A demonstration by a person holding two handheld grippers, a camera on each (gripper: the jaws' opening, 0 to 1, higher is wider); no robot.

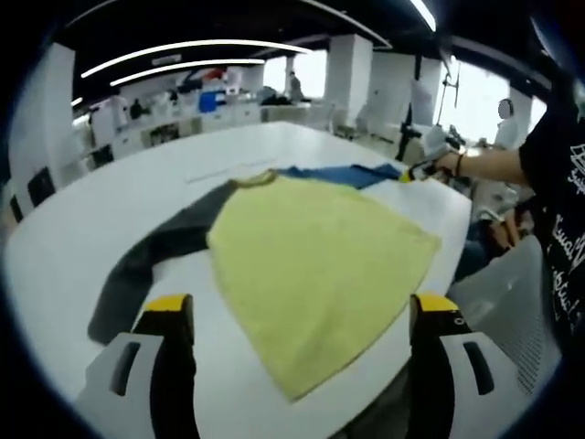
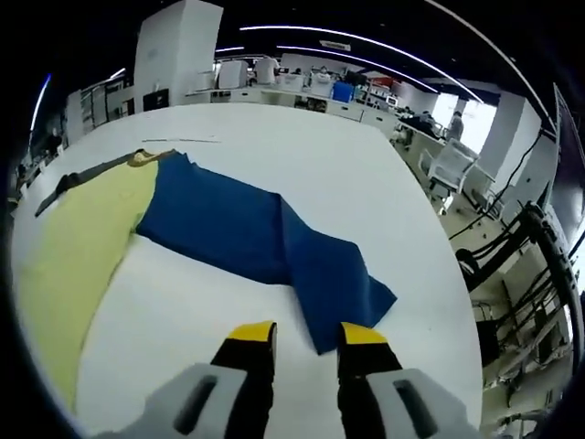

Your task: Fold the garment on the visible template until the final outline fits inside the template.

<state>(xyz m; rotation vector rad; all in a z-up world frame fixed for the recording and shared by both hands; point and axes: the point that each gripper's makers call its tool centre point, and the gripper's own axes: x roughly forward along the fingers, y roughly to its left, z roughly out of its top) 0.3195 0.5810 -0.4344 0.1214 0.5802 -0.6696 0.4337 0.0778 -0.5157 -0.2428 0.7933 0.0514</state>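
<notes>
1. The garment (image 1: 320,265) is laid flat on the white table (image 1: 82,238): yellow body, grey sleeve (image 1: 155,256), blue sleeve (image 2: 265,238).
2. Bare table is seen on all sides of the garment; the yellow hem lies close to the near table edge in the left gripper view.
3. The left gripper (image 1: 302,315) is held spread wide above the hem, nothing grasped.
4. The right gripper (image 2: 306,334) is parted just beside the blue cuff, empty.
5. White lettering is seen on a person's black shirt (image 1: 562,183); it cannot be read.
</notes>
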